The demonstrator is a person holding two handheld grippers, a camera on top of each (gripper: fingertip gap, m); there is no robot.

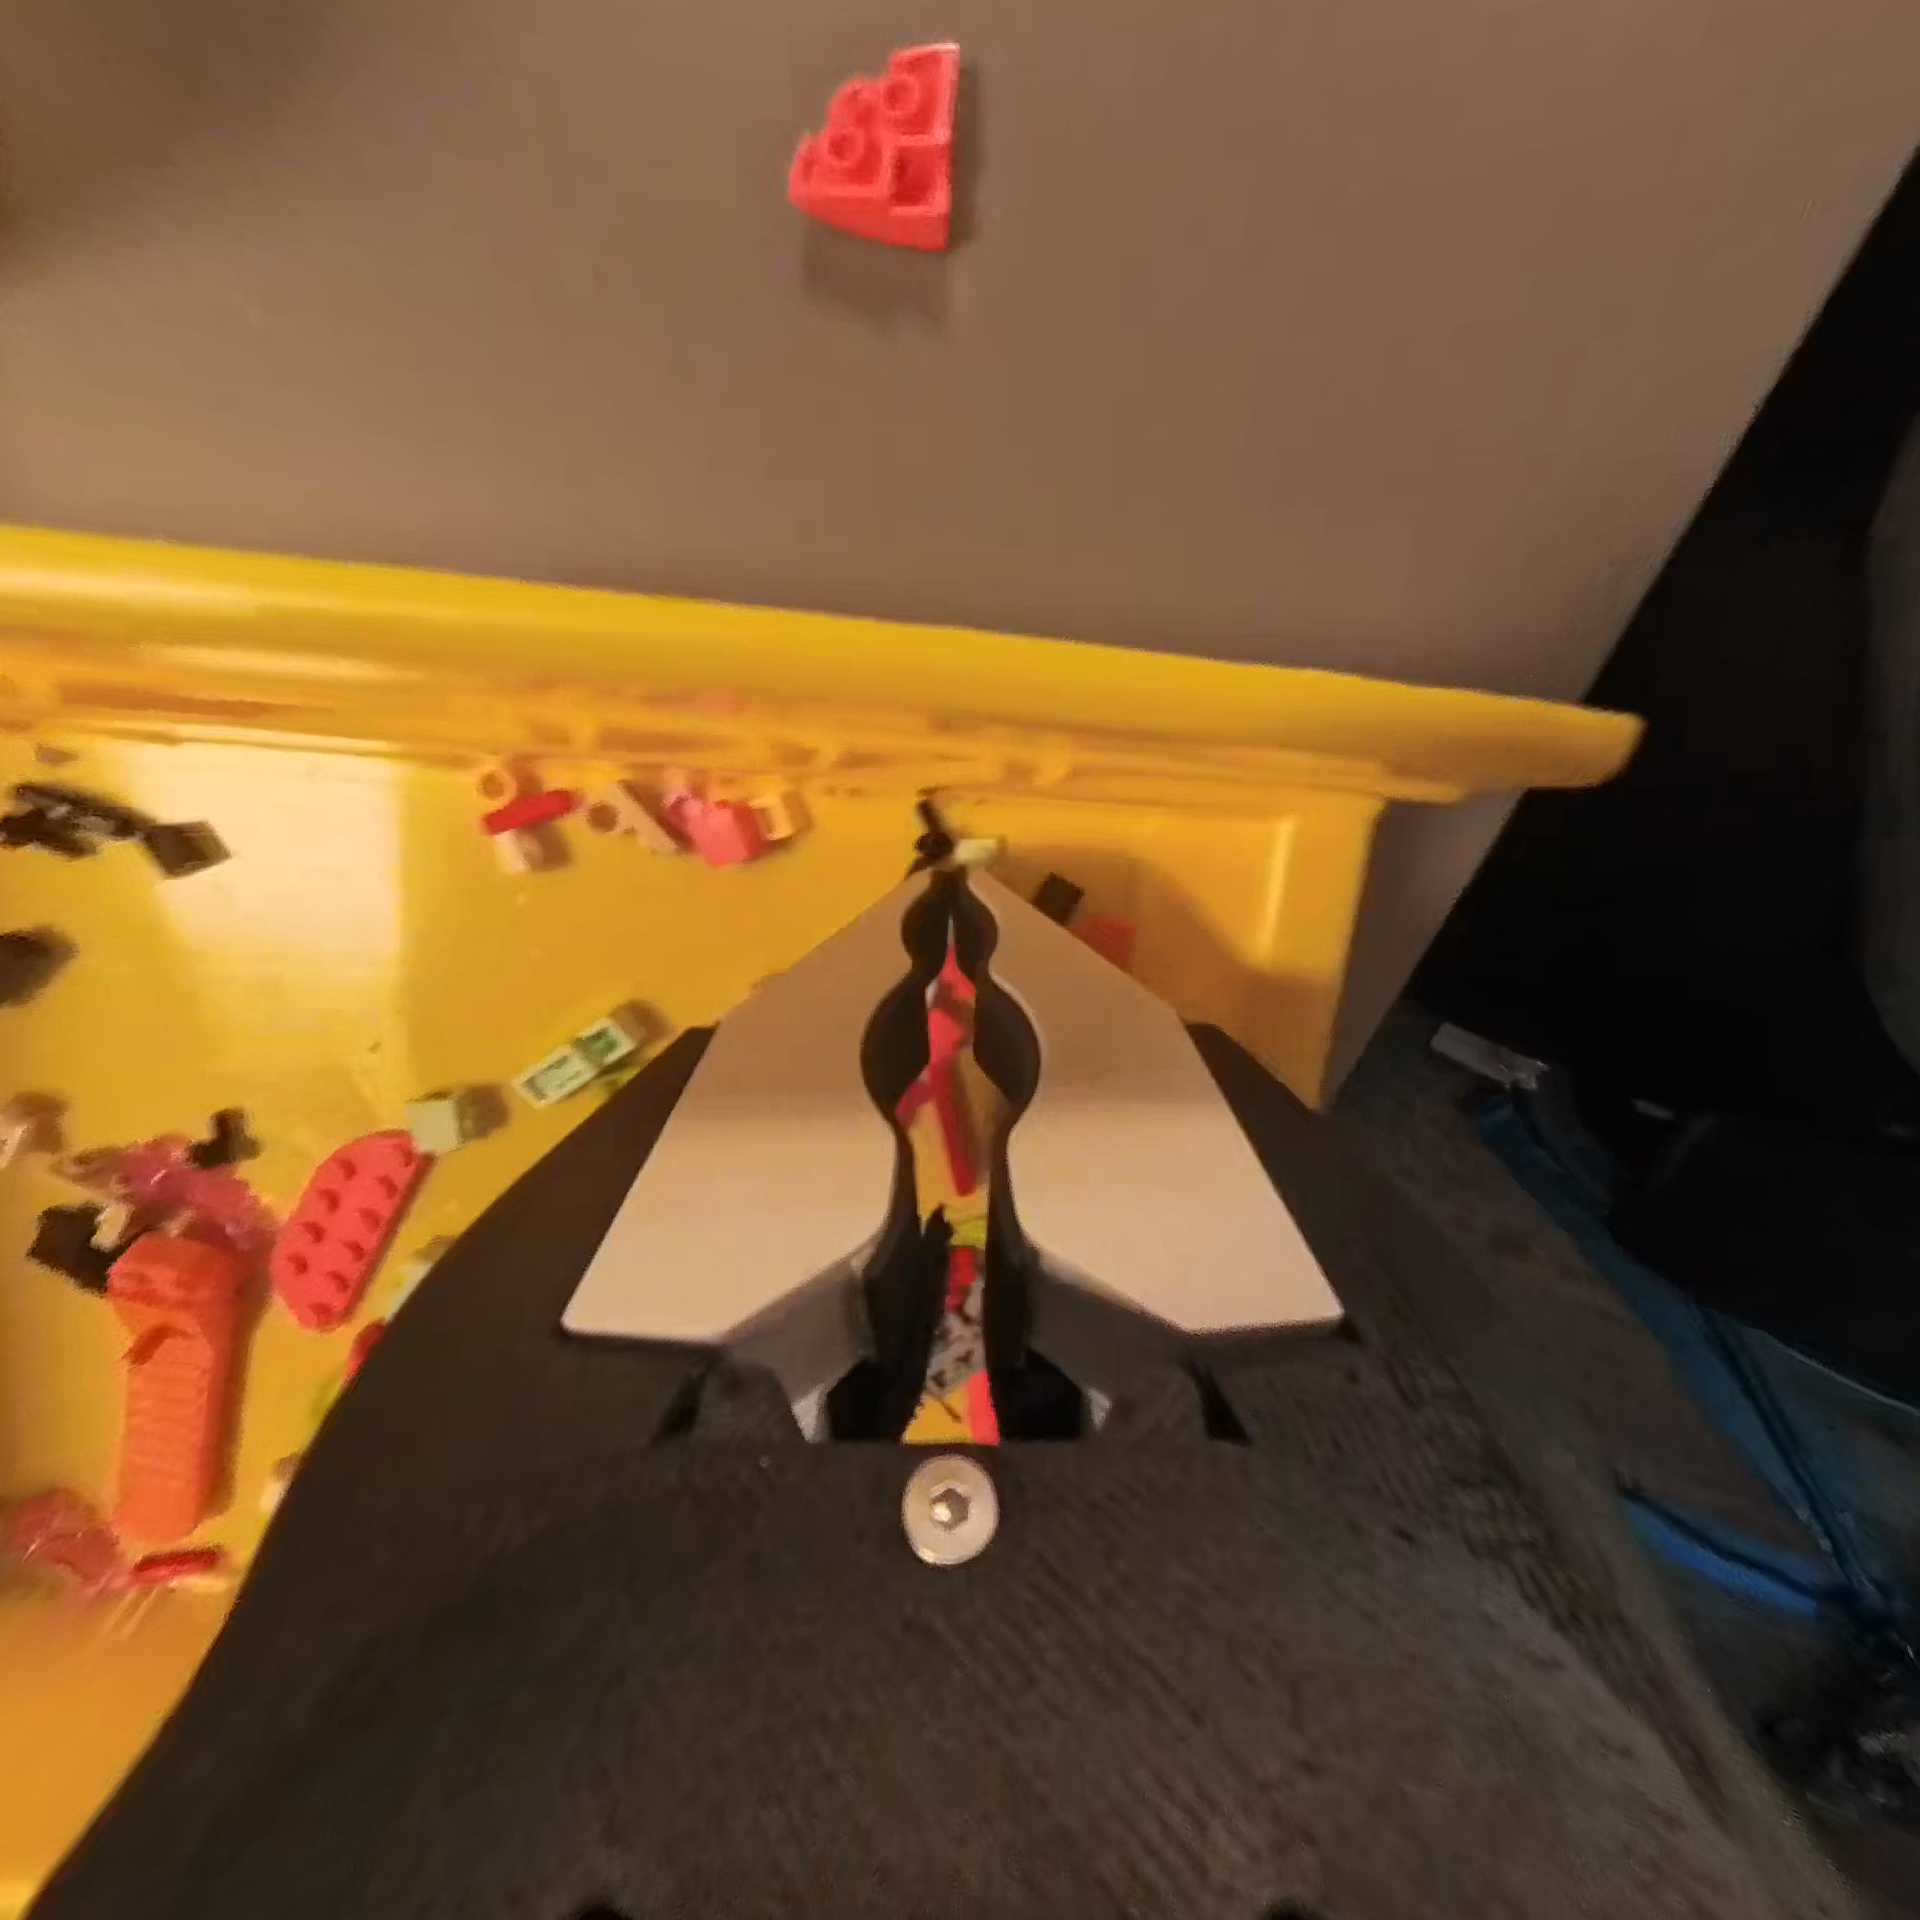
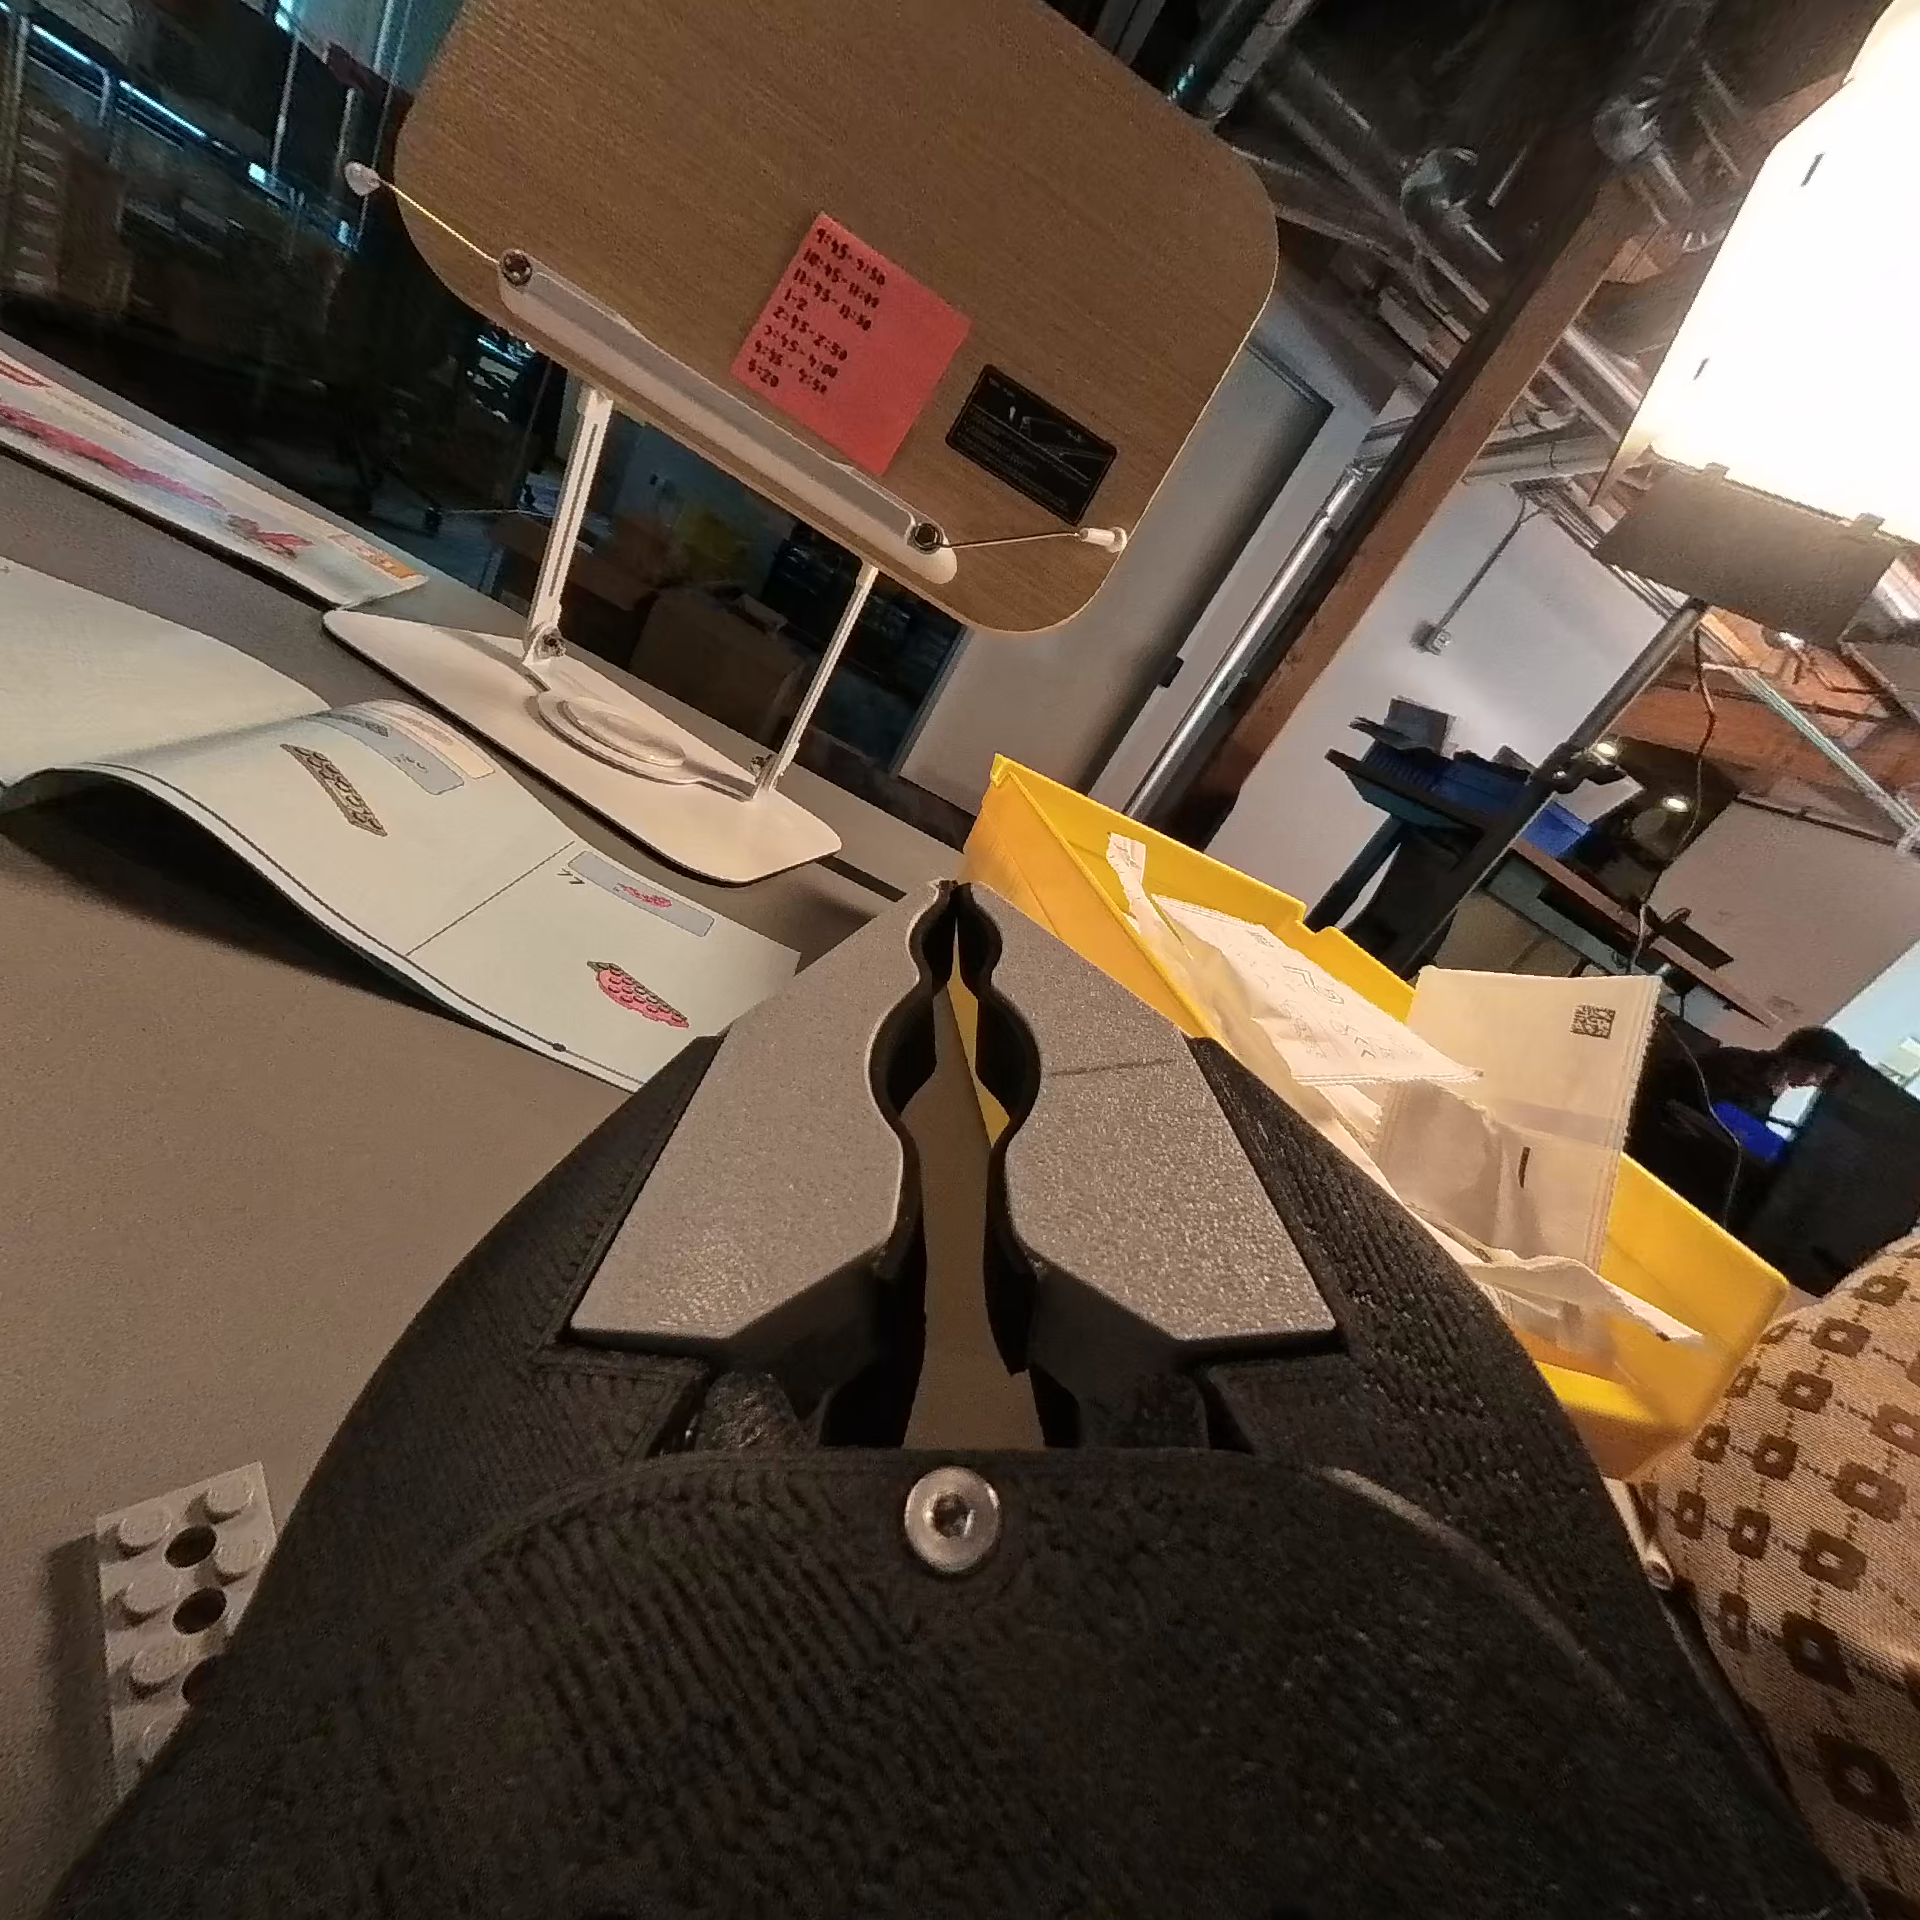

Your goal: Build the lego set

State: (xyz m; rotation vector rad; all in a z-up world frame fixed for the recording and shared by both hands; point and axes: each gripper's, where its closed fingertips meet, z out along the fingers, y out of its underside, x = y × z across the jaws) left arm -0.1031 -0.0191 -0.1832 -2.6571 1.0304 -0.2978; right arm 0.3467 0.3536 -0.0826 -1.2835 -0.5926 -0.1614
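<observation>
pinching small black piece (image 1: 928, 844) over yellow bin (image 1: 727, 665): left gripper (image 1: 940, 883) | right gripper (image 2: 954, 894): clenched bare

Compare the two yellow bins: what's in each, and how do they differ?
The yellow bin under the left gripper holds loose toy bricks, mostly red, black and pale green. The yellow bin beyond the right gripper holds torn white paper bags, no bricks showing. Both are bright yellow plastic on the grey table.
</observation>
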